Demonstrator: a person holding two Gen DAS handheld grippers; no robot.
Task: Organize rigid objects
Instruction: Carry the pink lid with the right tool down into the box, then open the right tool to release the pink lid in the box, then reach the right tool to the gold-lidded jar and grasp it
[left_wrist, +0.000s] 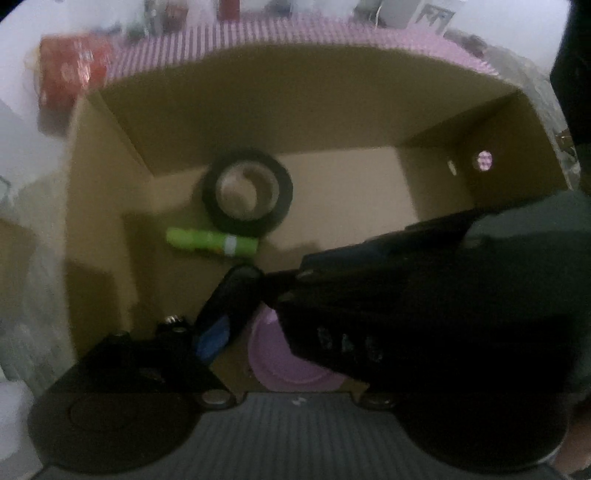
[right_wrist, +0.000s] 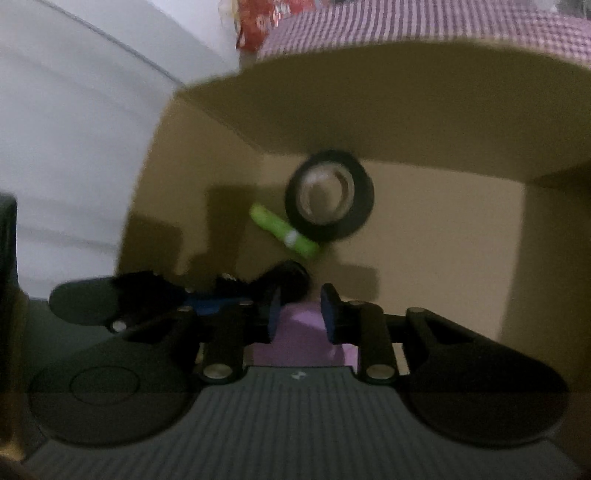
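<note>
The right gripper (right_wrist: 300, 310) hangs low in the frame over the open cardboard box (right_wrist: 480, 258), jaws narrowly parted with nothing clamped between them. The left gripper (left_wrist: 258, 295) stands wide and empty. Ahead, mid-frame on the box floor, lie the black tape roll (right_wrist: 330, 195) and green marker (right_wrist: 284, 232), touching, apparently already sorted.

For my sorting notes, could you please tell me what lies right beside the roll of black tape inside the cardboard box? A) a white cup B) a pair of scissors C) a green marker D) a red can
C: the green marker lies on the floor of the cardboard box, right against the black tape roll.
</note>
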